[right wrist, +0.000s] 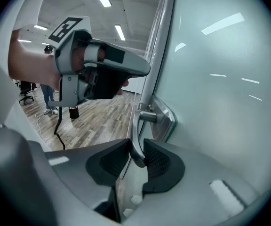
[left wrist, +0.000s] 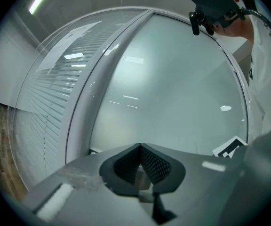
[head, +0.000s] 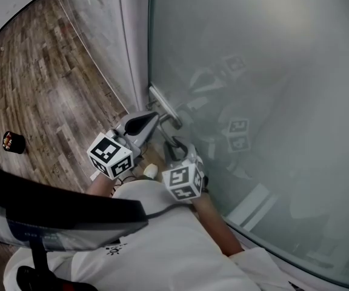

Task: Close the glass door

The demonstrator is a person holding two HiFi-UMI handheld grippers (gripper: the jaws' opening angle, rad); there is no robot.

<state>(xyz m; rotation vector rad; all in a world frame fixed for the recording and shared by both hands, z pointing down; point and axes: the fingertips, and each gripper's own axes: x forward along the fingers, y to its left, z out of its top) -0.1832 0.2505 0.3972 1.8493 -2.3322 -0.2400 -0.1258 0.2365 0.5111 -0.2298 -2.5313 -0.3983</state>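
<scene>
The frosted glass door (head: 271, 83) fills the right of the head view, with its metal handle (head: 165, 108) near the door's left edge. My right gripper (right wrist: 138, 150) is shut on the handle's curved lever (right wrist: 136, 131), one pad on each side of it. In the head view the right gripper (head: 176, 139) sits just below the handle. My left gripper (left wrist: 140, 147) is shut with nothing in it, held level beside the door. It shows in the head view (head: 153, 119) left of the handle, and the right gripper view shows the left gripper (right wrist: 102, 74) hovering above the handle.
Left of the door stands a pale frame post (left wrist: 86, 102) and a glass wall with blinds (left wrist: 46, 93). Wooden floor (head: 47, 96) spreads to the left, with a small dark object (head: 13, 142) on it. People (right wrist: 46, 95) stand far off in the room.
</scene>
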